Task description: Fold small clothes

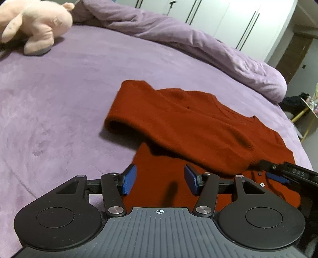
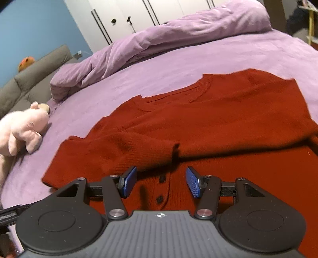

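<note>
A small red knitted cardigan (image 1: 178,127) lies flat on the purple bed, with both sleeves folded across its front. In the right wrist view the cardigan (image 2: 208,123) fills the middle, its dark buttons (image 2: 160,198) near the hem. My left gripper (image 1: 160,181) is open and empty, just above the cardigan's lower left edge. My right gripper (image 2: 161,182) is open and empty above the button placket near the hem. The right gripper also shows at the right edge of the left wrist view (image 1: 282,174).
A pink plush pig (image 1: 33,25) lies on the bed at the far left; it also shows in the right wrist view (image 2: 21,129). A rumpled purple duvet (image 1: 198,45) runs along the far side. A grey headboard (image 2: 33,73) and white wardrobes (image 2: 159,12) stand behind.
</note>
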Available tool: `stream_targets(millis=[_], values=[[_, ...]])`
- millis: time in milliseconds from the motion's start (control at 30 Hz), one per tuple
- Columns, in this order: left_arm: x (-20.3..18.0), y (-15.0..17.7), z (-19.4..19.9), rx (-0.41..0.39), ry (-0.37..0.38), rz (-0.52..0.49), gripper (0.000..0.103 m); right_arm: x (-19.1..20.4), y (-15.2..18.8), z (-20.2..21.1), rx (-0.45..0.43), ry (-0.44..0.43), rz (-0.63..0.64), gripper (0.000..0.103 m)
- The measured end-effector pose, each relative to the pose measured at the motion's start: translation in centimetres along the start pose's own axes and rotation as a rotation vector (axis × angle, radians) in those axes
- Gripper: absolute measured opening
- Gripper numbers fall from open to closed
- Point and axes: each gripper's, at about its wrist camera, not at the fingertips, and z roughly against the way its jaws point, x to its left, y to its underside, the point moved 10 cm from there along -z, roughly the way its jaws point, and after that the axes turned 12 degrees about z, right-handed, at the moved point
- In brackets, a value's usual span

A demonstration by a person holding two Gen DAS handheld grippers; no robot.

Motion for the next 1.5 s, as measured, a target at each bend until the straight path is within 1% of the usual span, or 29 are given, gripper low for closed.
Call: stream_targets(millis=[33, 100, 167, 200, 233, 267, 300, 367, 433, 500, 533, 633, 700, 733, 767, 833, 900, 933, 967, 1000, 1067, 1133, 1167, 1200, 1233, 1267, 1367, 1433, 1500], values=[[0.1, 0.0, -0.2, 0.002, 0.001, 0.001, 0.058, 0.2, -0.3, -0.3, -0.009, -0.01, 0.008, 0.054], [0.1, 0.1, -0.3, 0.003, 0.007, -0.003, 0.059, 0.4, -0.8, -0.9, -0.024, -0.03, 0.011, 0.049], [0.0, 0.1, -0.5, 0.004, 0.006, -0.011, 0.058, 0.7, -1.3, -0.9, -0.034, -0.075, -0.004, 0.023], [0.0, 0.0, -0.4, 0.002, 0.002, -0.014, 0.058, 0.9, -1.6, -0.8, -0.041, -0.092, -0.007, 0.012], [-0.1, -0.1, -0.4, -0.003, 0.001, -0.017, 0.058, 1.1, -2.0, -0.6, -0.044, -0.097, -0.004, 0.005], [-0.4, -0.2, -0.4, -0.012, 0.004, -0.021, 0.058, 1.2, -2.5, -0.1, -0.05, -0.098, -0.004, 0.005], [-0.7, -0.4, -0.4, -0.017, 0.007, -0.027, 0.059, 1.3, -3.3, 0.7, -0.074, -0.118, -0.004, 0.005], [-1.4, -0.7, -0.3, -0.028, 0.01, -0.046, 0.059, 1.2, -5.7, 3.1, -0.151, -0.14, 0.012, 0.004], [-2.4, -0.9, -0.6, -0.04, 0.01, -0.079, 0.059, 0.1, -8.1, 5.0, -0.214, -0.112, 0.038, 0.003], [-3.3, -1.0, -1.1, -0.045, 0.002, -0.107, 0.06, -2.1, -10.1, 6.3, -0.253, -0.035, 0.054, 0.003], [-3.6, -1.0, -1.4, -0.048, 0.001, -0.116, 0.06, -3.4, -10.7, 6.5, -0.255, 0.008, 0.063, 0.003], [-4.5, -0.7, -2.4, -0.039, -0.002, -0.131, 0.062, -7.4, -11.3, 6.2, -0.221, 0.128, 0.066, 0.004], [-4.7, -0.4, -3.0, -0.03, -0.013, -0.146, 0.063, -10.2, -10.5, 5.7, -0.18, 0.171, 0.008, 0.006], [-4.7, -0.3, -3.2, -0.028, -0.024, -0.155, 0.063, -11.4, -9.6, 5.4, -0.151, 0.166, -0.039, 0.013], [-4.6, -0.2, -3.5, -0.029, -0.034, -0.165, 0.063, -12.5, -8.5, 5.1, -0.117, 0.154, -0.088, 0.026], [-4.3, -0.1, -3.9, -0.03, -0.062, -0.176, 0.063, -13.7, -6.1, 4.2, -0.059, 0.112, -0.172, 0.038], [-4.1, -0.1, -4.2, -0.026, -0.073, -0.168, 0.064, -13.6, -4.0, 3.0, -0.017, 0.034, -0.237, 0.038], [-3.9, -0.1, -4.3, -0.022, -0.076, -0.161, 0.064, -13.0, -3.3, 2.3, -0.007, -0.01, -0.263, 0.041], [-3.7, -0.2, -4.3, -0.019, -0.08, -0.156, 0.064, -12.7, -2.8, 1.6, 0.003, -0.048, -0.291, 0.046], [-3.6, -0.1, -4.4, -0.015, -0.083, -0.156, 0.064, -12.2, -2.5, 0.9, 0.012, -0.074, -0.309, 0.047], [-3.5, -0.1, -4.4, -0.019, -0.088, -0.165, 0.066, -11.1, -2.6, 0.0, -0.004, -0.1, -0.296, 0.047], [-3.4, -0.2, -4.4, -0.023, -0.091, -0.171, 0.067, -10.1, -3.0, -0.9, 0.008, -0.113, -0.261, 0.047], [-3.4, -0.3, -4.5, -0.023, -0.092, -0.17, 0.067, -9.5, -3.2, -1.4, 0.016, -0.092, -0.218, 0.036], [-3.5, -0.3, -4.5, -0.023, -0.093, -0.169, 0.067, -9.1, -3.5, -1.7, 0.022, -0.065, -0.163, 0.023], [-3.5, -0.4, -4.5, -0.023, -0.095, -0.17, 0.067, -8.8, -3.9, -1.9, 0.03, -0.034, -0.11, 0.006], [-3.6, -0.5, -4.5, -0.026, -0.098, -0.174, 0.067, -8.4, -4.6, -1.6, 0.019, 0.011, -0.048, 0.005], [-3.8, -0.9, -4.8, -0.04, -0.113, -0.202, 0.067, -8.1, -7.5, 0.4, -0.092, 0.117, 0.103, 0.005], [-3.9, -1.2, -5.1, -0.045, -0.127, -0.221, 0.067, -8.6, -9.6, 2.1, -0.17, 0.218, 0.187, 0.005], [-4.1, -1.4, -5.4, -0.048, -0.128, -0.226, 0.067, -9.6, -10.9, 3.1, -0.207, 0.327, 0.271, 0.005]])
